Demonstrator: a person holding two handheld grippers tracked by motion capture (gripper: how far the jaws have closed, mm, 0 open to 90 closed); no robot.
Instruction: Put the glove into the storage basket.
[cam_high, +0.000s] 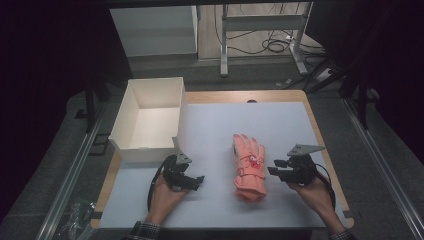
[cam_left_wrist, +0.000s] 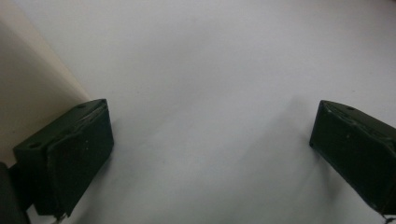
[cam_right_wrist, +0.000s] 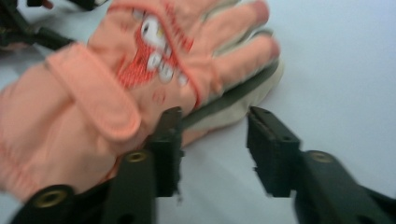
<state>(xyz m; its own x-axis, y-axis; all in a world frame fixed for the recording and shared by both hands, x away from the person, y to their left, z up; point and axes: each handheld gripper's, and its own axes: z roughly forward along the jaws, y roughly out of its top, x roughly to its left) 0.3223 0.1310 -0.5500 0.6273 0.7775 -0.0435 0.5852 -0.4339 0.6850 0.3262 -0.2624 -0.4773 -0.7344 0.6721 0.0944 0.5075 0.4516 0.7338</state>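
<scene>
Table (cam_high: 210, 210) with wooden edge, covered by a pale sheet. An open white box (cam_high: 150, 117) sits at the far left of it, hanging a little over the left edge, with nothing visible inside.

Orange glove (cam_high: 248, 167) lies flat on the sheet, right of centre, fingers pointing away from the person, cuff toward the near edge. A red and white patch marks its back. In the right gripper view the glove (cam_right_wrist: 107, 93) shows a pale palm layer under the orange fingers and a strap across the wrist.

Left gripper (cam_high: 192, 181) held in the person's left hand (cam_high: 165, 197), low over the sheet, just in front of the box's near right corner, pointing right toward the glove but well apart from it. In the left gripper view its jaws stand spread wide with bare sheet between them; the box wall (cam_left_wrist: 32, 88) shows at the left edge.

Right gripper (cam_high: 277, 170) held in the right hand (cam_high: 312, 192), just beside the glove's right side, pointing left at it. Its jaws are spread: in the right gripper view one jaw lies against the glove's edge near the thumb side, the other on bare sheet. Nothing pinched.
</scene>
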